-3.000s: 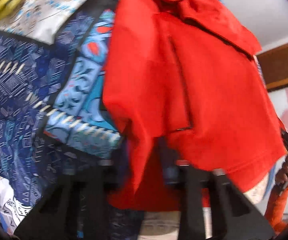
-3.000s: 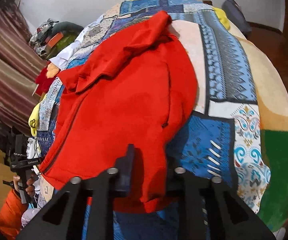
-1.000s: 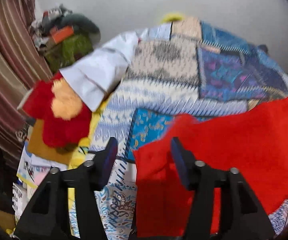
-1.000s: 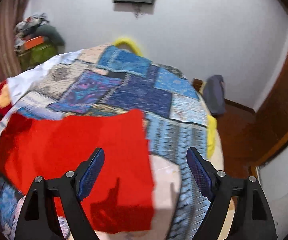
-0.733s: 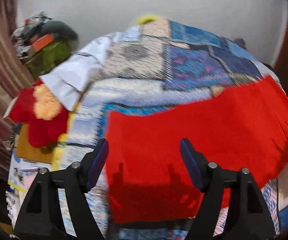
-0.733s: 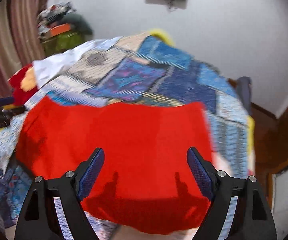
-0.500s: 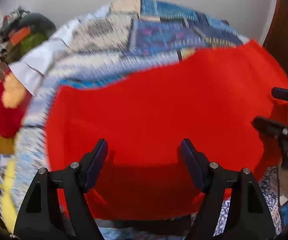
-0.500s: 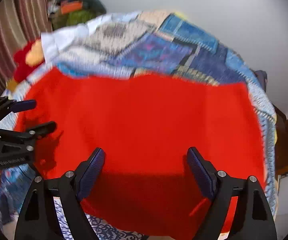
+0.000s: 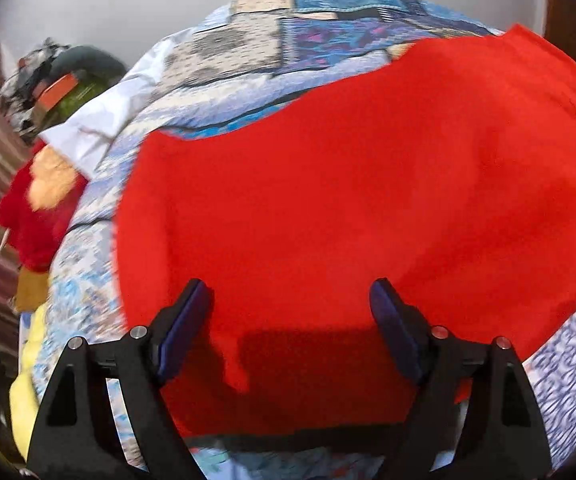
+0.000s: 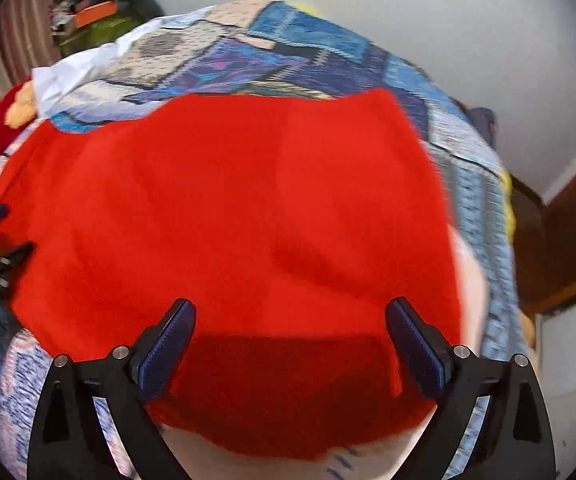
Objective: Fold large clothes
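Note:
A large red garment (image 9: pixel 347 200) lies folded flat on the patchwork bedspread (image 9: pixel 272 40); it fills the right wrist view (image 10: pixel 228 220) too. My left gripper (image 9: pixel 289 312) is open and empty, its blue-padded fingers (image 9: pixel 184 328) just above the garment's near left part. My right gripper (image 10: pixel 289 332) is open and empty above the garment's near right part. The left gripper's fingertips (image 10: pixel 4 256) show at the left edge of the right wrist view.
A white cloth (image 9: pixel 88 128) and a red and orange plush item (image 9: pixel 40 200) lie at the bed's left side. A pile of clothes (image 10: pixel 96 12) sits in the far left corner. A wooden door frame (image 10: pixel 559 248) stands at right.
Both grippers let go of the red garment and opened. They have since moved down and closer over it, so it fills more of both views.

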Available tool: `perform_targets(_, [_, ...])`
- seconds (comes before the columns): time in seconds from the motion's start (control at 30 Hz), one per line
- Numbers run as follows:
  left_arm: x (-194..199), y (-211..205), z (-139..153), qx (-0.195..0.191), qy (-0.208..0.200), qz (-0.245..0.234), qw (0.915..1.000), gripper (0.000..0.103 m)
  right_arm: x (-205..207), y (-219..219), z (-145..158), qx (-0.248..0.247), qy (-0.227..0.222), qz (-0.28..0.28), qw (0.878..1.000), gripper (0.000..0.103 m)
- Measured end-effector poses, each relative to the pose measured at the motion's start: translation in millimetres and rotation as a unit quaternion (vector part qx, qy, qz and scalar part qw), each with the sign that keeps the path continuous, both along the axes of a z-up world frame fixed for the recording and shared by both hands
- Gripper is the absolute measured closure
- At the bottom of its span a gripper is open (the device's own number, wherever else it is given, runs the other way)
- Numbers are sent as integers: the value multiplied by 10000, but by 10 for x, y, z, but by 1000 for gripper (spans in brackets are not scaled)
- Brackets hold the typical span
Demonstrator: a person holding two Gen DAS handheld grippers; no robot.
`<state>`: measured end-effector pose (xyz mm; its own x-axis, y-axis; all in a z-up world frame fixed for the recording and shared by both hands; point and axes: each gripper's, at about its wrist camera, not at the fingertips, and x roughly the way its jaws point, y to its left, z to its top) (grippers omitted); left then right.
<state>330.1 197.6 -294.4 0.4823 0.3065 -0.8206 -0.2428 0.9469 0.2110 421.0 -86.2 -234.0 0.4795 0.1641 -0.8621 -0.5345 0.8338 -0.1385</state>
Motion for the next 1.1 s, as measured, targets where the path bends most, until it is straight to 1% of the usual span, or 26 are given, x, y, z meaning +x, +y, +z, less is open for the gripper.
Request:
perform_targets(0.13, [-202,261,-10,-58,80,388,9992,19,-4,-275,23,-104,0,-261,9996,7])
perform_targets(0.2, [-310,369,-9,-55,116,598,9981,19,-15,-392,37,-5,111,-353,9993,7])
perform_targets(0.23, [-373,431,-2,-74,123,715,9973,19,-22,-451,42,-39,134,-469,9988,7])
perform_targets(0.3, [-512,552,30,-233,59,906,9956,19,-44,-536,57,-96,130,-588,9981,7])
perform_targets(0.43, [-733,643,159,-233,-27,1143,9932,19,-104,-641,178,16,179,-724,9972,7])
perform_targets(0.5, [-809,655,242,-209,-91,1178,9928,19,-154,-622,268,34,102,-698,9975,7])
perform_targets(0.6, [-906,660,375,-248,-233,1226,9919,19,-265,-521,446,57,-145,-546,9984,7])
perform_targets(0.73, [-977,595,534,-321,-478,1243,9906,19,-439,-292,685,128,-490,-203,9985,7])
perform_targets(0.8, [-987,545,569,-366,-559,1215,9903,19,-516,-130,767,147,-610,-10,9980,7])
perform_targets(0.87, [-957,508,539,-552,-590,1186,9896,19,-572,7,796,174,-661,133,9976,7])
perform_targets(0.97, [-938,450,401,-1158,-559,1229,9841,19,-646,246,769,234,-673,421,9966,7])
perform_targets(1.03, [-885,414,222,-1628,-408,1266,9777,19,-672,437,671,176,-659,616,9958,7])
perform_targets(1.1, [-815,357,36,-1875,-181,1327,9731,19,-670,595,536,31,-607,751,9953,7])
